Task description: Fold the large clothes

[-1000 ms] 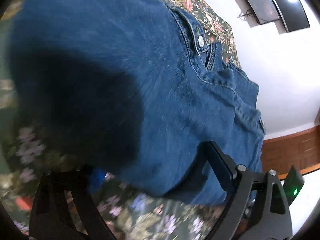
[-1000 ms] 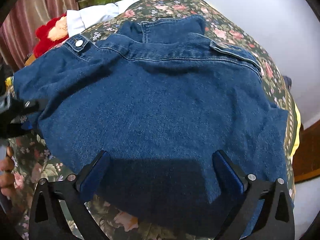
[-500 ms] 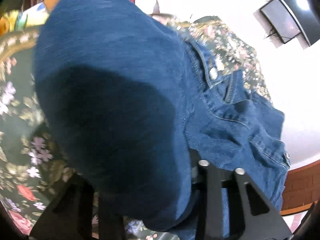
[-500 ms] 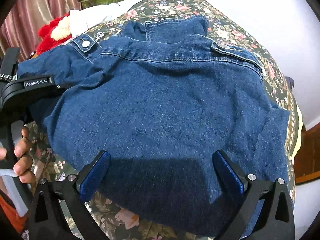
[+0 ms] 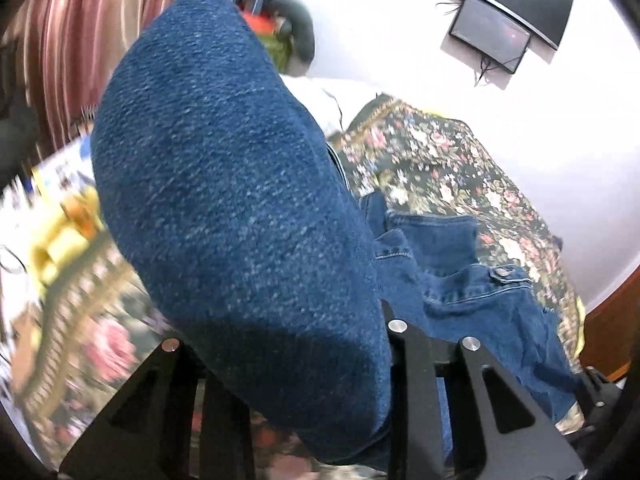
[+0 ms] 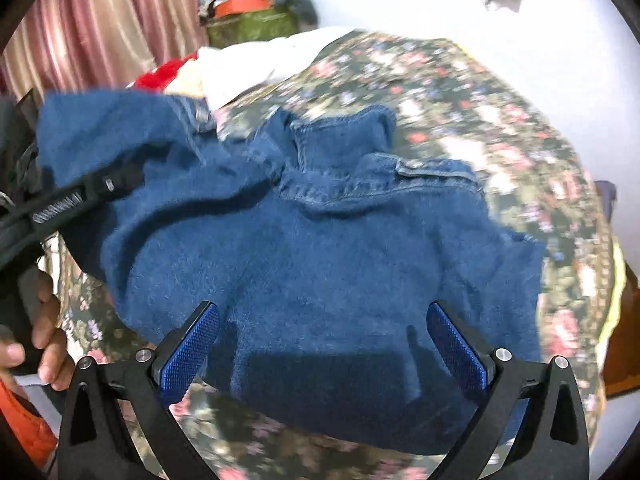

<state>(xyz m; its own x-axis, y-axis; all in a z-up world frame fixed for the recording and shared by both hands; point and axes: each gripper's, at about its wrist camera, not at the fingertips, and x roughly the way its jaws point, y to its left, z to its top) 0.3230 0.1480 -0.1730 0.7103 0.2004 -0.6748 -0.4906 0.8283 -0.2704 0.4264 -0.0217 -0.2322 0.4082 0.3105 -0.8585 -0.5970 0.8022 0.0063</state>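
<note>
Hand (image 6: 44,344) at left edge holds left gripper (image 6: 86,190) handle. Left gripper jaws closing, nearly together, clamped on denim jacket (image 6: 320,264) left side, fabric lifted off floral bedspread (image 6: 500,128). Rest of jacket lies centre of bedspread, collar away from camera. Right gripper (image 6: 324,356) wide open over near hem, blue pads (image 6: 188,352) clear of cloth, holding nothing.
</note>
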